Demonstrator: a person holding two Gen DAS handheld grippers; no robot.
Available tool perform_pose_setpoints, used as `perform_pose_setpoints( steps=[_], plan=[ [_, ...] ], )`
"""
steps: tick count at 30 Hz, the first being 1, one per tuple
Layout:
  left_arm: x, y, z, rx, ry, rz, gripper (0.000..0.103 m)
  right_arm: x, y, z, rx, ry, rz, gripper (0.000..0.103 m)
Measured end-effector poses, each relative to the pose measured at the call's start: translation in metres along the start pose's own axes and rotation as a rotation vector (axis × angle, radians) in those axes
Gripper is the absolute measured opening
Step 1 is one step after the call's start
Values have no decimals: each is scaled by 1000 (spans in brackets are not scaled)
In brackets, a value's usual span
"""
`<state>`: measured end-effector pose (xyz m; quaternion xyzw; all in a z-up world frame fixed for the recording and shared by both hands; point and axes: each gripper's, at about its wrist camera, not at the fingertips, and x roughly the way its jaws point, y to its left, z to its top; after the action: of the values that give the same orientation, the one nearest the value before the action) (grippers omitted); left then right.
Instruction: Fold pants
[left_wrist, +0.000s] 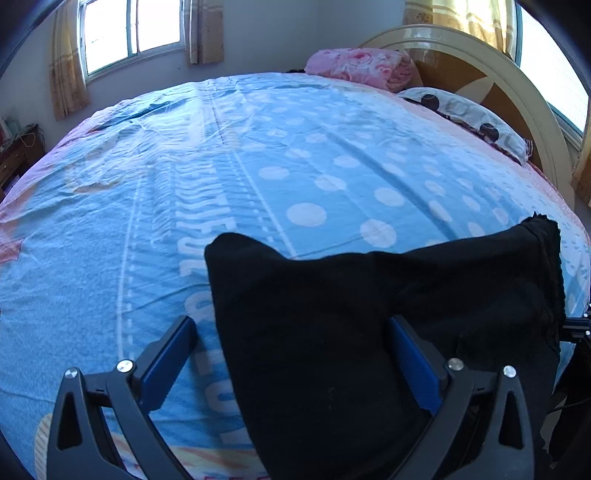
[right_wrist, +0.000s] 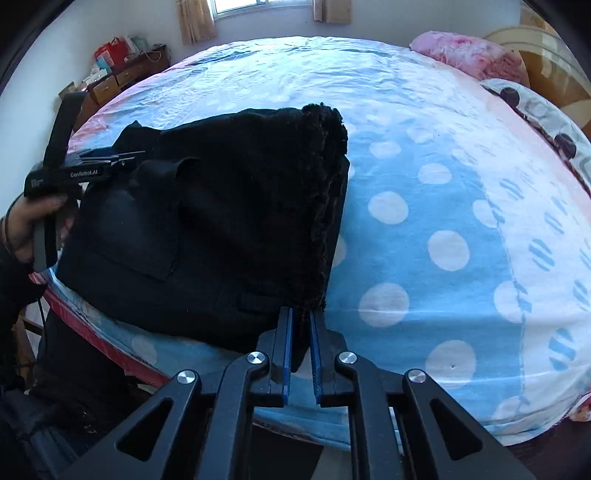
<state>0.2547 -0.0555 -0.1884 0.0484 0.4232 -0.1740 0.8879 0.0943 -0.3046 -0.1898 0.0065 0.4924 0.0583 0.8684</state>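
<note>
Right gripper: nearest the lens; we see its blue pads nearly together, pinching the near fuzzy corner of the black pants.
Left gripper: jaws wide apart; pants cloth lies between them, against the right-hand pad, clear of the left-hand one. We note no grip.
Pants: folded bundle at the bed's near edge, ahead and left of the right gripper.
Right wrist view only: the left gripper from the side, held by a hand; a cluttered dresser beyond.
Left wrist view only: window, headboard.
Surroundings: blue dotted bedsheet, pink blanket, patterned pillow, all well beyond both grippers.
Obstruction: pants hide the sheet between the left jaws.
</note>
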Motion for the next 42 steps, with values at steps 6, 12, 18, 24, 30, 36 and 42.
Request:
perform_pose_setpoints(
  steps=[6, 12, 18, 24, 30, 36, 42],
  plan=[
    [-35, -14, -6, 53, -63, 95, 103, -25, -6, 0, 66, -48, 33, 32],
    [-46, -27, -21, 89, -78, 93, 103, -49, 15, 21, 48, -230, 112, 46],
    [-26, -23, -29, 35, -37, 56, 103, 26, 17, 40, 118, -53, 136, 46],
    [-25, -17, -32, -27, -19, 20, 103, 25, 2, 45, 193, -64, 211, 46],
    [-37, -24, -40, 5, -16, 39, 103, 1, -8, 32, 220, -134, 163, 53],
    [-35, -16, -49, -77, 9, -15, 103, 29, -38, 27, 337, -95, 169, 54],
    [-45, -12, -57, -142, -7, -86, 103, 35, -29, 34, 305, -120, 186, 59]
  ],
)
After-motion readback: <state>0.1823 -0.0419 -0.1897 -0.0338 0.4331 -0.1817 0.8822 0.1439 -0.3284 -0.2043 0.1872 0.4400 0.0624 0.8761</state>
